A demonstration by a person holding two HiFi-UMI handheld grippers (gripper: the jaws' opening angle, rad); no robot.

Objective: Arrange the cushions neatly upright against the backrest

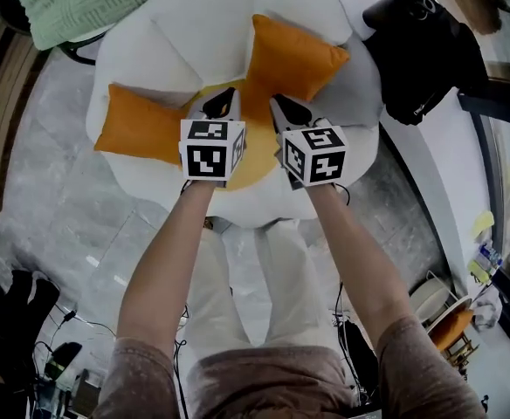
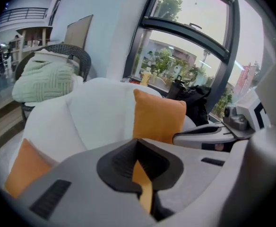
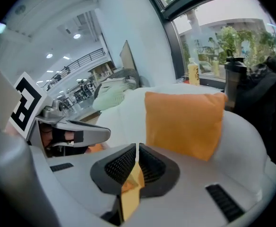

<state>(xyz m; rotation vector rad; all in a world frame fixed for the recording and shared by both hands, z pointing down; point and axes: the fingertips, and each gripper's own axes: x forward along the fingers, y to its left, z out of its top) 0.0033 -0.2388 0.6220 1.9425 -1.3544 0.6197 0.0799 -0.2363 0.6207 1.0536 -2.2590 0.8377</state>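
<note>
Clamped on the yellow cushion's (image 1: 259,157) edge fabric with left gripper (image 1: 223,104) and right gripper (image 1: 292,110). Probably soft, light, saggy; best pinched near corners.

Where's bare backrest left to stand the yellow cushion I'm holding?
Bare white padded backrest shows between the left orange cushion and the upright orange cushion. Right of that one, the black bag crowds the edge. The left gripper and right gripper are both shut on the yellow cushion.
</note>
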